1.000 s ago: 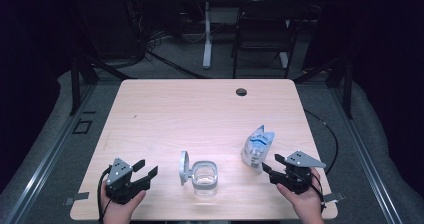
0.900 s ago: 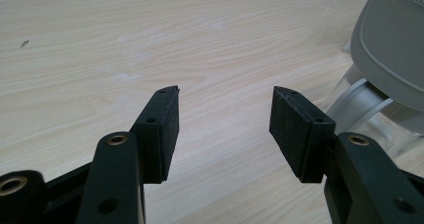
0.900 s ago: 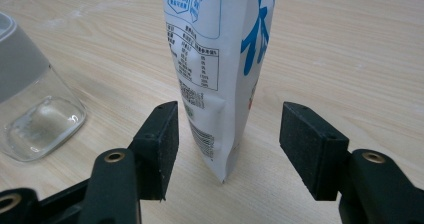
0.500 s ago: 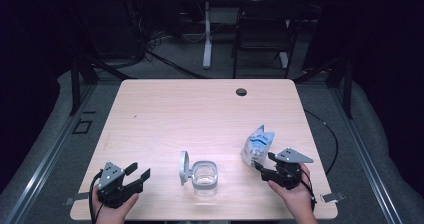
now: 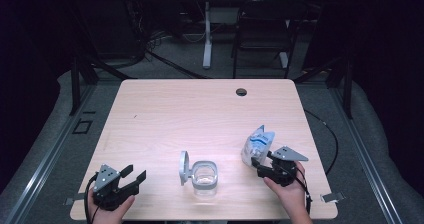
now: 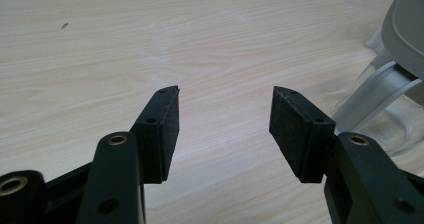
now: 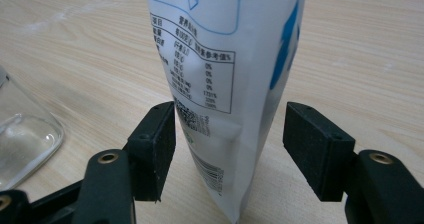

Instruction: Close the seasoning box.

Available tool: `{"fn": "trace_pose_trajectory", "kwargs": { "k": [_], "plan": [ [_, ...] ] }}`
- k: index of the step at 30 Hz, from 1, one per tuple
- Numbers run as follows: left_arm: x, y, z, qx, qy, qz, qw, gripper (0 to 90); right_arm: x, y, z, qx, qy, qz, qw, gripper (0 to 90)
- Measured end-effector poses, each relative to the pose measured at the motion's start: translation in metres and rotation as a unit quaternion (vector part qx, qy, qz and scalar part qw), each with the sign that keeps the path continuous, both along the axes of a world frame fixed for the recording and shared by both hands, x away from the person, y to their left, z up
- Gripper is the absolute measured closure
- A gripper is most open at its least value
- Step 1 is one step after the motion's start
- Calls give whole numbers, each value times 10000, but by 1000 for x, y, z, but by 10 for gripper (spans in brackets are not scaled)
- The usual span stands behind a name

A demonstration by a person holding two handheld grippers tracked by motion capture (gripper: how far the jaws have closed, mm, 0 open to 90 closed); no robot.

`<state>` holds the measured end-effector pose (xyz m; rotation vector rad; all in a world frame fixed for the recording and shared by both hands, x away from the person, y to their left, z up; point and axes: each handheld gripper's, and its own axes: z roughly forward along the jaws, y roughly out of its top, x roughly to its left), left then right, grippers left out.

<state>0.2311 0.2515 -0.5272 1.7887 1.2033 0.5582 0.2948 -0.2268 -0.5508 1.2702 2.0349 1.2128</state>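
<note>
Worktop layout: container in the middle, pouch to its right

On the worktop (image 5: 200, 114), the open container (image 5: 205, 176) stands near the front edge, its lid (image 5: 183, 167) upright at its left. The pouch (image 5: 257, 144) stands well right of it. The left tongs (image 5: 134, 175) sit at the front left corner; the right tongs (image 5: 256, 163) straddle the pouch's base.

In the right gripper view, the right gripper (image 7: 227, 149) has its two black jaws spread wide on either side of a white stand-up pouch (image 7: 235, 79) printed with blue shapes and a nutrition table. The pouch stands upright on the light wooden tabletop (image 7: 375, 69), its lower part between the pads: the left pad sits just beside or barely against its printed face, while the right pad stands clear of it. A clear glass container (image 7: 22, 134) rests on the tabletop at the view's left edge.
</note>
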Motion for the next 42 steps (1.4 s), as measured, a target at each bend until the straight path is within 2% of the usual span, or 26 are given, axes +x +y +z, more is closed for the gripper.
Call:
{"fn": "trace_pose_trajectory", "kwargs": {
  "k": [15,26,33,42],
  "plan": [
    [-5,7,-1,-15,18,93,10000,461,9,8,-9,-182,-56,60,9998,352],
    [-6,9,-2,-25,40,127,9999,462,16,14,-16,-207,-35,9,9998,348],
    [-6,9,-3,-31,57,125,9999,463,19,17,-21,-369,8,46,9993,348],
    [-6,8,-5,-8,81,125,9999,463,22,21,-25,-388,-52,-63,9992,349]
  ]
}}
